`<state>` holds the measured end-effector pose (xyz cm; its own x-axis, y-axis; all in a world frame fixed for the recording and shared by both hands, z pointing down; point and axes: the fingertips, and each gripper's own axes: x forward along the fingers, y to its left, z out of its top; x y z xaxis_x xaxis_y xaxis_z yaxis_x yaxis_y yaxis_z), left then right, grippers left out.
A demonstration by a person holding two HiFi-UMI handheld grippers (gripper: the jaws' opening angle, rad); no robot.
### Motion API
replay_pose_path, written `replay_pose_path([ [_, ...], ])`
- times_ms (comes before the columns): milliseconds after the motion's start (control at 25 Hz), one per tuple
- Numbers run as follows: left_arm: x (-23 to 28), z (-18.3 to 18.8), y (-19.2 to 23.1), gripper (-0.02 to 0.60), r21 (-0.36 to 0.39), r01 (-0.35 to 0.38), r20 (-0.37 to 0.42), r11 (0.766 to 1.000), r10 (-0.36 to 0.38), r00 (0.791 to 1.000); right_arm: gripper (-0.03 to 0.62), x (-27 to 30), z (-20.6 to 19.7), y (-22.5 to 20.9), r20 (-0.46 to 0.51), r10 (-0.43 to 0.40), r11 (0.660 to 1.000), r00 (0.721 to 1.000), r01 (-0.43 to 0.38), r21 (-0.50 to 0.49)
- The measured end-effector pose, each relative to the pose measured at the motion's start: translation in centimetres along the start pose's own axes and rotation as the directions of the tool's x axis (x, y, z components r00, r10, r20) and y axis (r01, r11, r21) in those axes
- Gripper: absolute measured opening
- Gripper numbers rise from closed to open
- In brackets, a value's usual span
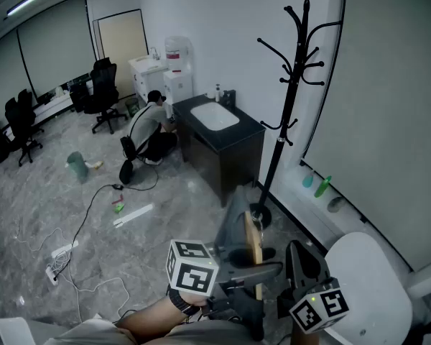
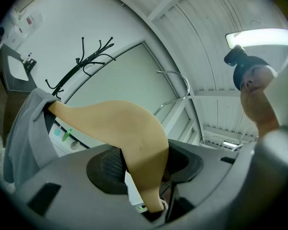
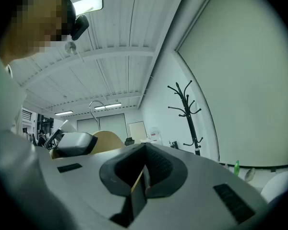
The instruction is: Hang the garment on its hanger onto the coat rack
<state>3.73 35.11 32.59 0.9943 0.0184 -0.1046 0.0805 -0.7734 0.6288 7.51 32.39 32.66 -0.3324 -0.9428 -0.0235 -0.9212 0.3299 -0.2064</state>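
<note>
From the head view, my left gripper and right gripper hold the wooden hanger low in front of me. The grey garment is draped on its far end. The coat rack stands apart from it on the floor, by the near right corner of the dark counter.

In the left gripper view, the jaws are clamped on the hanger's arm. Its metal hook points up and the garment hangs at the left.

In the right gripper view, the jaws are pinched on the hanger's thin wooden edge, and the rack stands ahead to the right.
</note>
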Motion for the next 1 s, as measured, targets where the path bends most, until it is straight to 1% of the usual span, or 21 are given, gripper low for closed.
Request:
replay_pose_path([
  [200,0.1,0.0,-0.2,0.202,0.006,-0.005,0.001,1.0,0.005,1.0,0.015,-0.2,0.2,0.2,0.001,0.005,1.0,1.0,-0.005,-0.004],
  [440,0.3,-0.4,-0.2,0.202,0.017,-0.017,-0.005,1.0,0.017,1.0,0.015,-0.6,0.2,0.5,0.001,0.036,0.999,0.999,-0.036,0.023],
  [760,0.7,-0.7,0.3,0.202,0.001,-0.03,-0.004,1.0,0.03,1.0,0.015,-1.1,-0.1,0.2,-0.005,0.043,0.999,0.999,-0.043,0.029],
  [1000,1.2,-0.9,0.7,0.202,-0.008,-0.052,0.005,0.999,0.052,0.999,0.015,-1.4,-0.3,-0.4,-0.008,0.055,0.998,0.998,-0.054,0.04],
])
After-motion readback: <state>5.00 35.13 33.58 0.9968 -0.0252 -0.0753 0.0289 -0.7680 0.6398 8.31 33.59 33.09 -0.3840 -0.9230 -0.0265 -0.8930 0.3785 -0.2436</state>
